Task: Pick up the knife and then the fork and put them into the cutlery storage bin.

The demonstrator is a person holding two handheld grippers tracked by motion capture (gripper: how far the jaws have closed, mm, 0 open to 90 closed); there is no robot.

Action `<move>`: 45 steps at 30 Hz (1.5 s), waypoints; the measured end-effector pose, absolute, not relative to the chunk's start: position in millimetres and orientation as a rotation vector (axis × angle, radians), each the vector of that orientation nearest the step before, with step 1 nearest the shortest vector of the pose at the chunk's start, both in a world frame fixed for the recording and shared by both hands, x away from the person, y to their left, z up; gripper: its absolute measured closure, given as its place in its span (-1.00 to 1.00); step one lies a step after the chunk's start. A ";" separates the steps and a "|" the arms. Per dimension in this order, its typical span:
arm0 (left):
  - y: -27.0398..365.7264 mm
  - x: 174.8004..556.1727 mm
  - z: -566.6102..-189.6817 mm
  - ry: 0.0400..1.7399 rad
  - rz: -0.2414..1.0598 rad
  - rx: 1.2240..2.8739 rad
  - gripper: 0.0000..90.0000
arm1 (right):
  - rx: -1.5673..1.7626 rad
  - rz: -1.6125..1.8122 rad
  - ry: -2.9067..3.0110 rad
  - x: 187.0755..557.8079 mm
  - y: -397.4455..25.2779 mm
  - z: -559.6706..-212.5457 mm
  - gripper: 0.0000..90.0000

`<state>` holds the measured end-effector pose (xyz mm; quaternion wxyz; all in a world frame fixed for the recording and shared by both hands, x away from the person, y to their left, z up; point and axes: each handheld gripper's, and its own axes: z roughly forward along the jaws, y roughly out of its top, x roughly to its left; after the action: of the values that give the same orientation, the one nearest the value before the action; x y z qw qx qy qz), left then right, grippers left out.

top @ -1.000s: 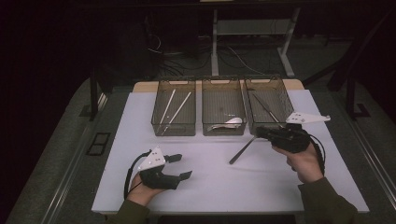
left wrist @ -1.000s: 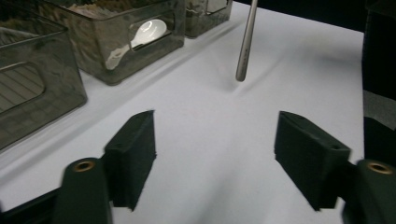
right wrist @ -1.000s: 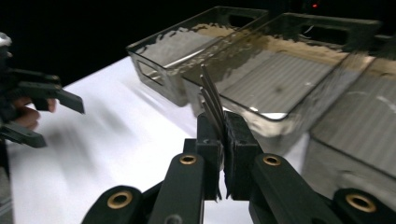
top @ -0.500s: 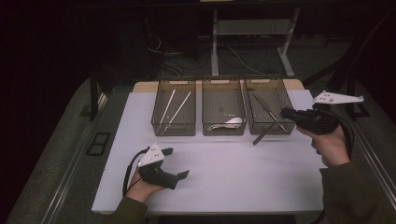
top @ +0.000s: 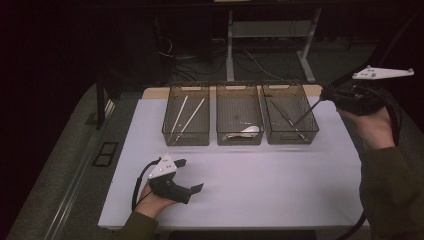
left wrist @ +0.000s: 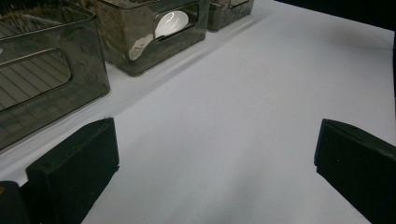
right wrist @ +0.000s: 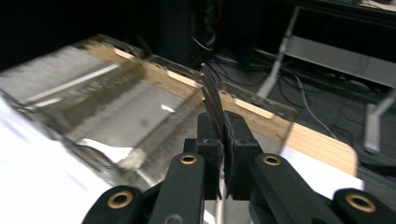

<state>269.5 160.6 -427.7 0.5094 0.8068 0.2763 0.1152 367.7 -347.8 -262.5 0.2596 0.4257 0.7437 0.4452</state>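
Note:
Three smoky clear bins stand in a row at the back of the white table (top: 280,185). My right gripper (top: 325,96) hovers just right of the right bin (top: 291,138), shut on a thin dark utensil (top: 307,113) that slants down over the bin's right wall. In the right gripper view the jaws (right wrist: 224,135) pinch that utensil (right wrist: 212,95), which points out over the bin. Another dark utensil (top: 281,116) lies in this bin. My left gripper (top: 191,175) rests on the table at the front left, open (left wrist: 217,154), with nothing between its jaws.
The left bin (top: 185,141) holds two white sticks (top: 191,119). The middle bin (top: 239,141) holds a white spoon (top: 248,130), which is also seen through the bin's handle hole (left wrist: 170,23). Cables and desk legs lie on the dark floor beyond the table.
My right gripper has lifted the dark utensil off the table in front of the right bin and carried it up and to the right. The left gripper has barely moved.

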 end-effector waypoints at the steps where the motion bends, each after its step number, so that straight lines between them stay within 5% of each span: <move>1: 160.4 269.3 -427.7 0.664 0.276 1.945 -1.00 | 1.165 1.186 2.015 370.9 -348.3 -262.7 0.91; 20: 159.3 269.6 -429.1 0.656 0.254 1.955 -1.00 | 1.259 0.736 2.166 416.1 -353.7 -305.4 0.91; 45: 155.0 270.7 -429.5 0.638 0.242 1.962 -1.00 | 1.260 0.854 2.107 468.1 -317.2 -339.8 0.87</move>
<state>270.7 155.0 -429.5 0.5074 0.8139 0.2646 0.1005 468.1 -317.2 -339.8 0.2679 0.4672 0.7809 0.3164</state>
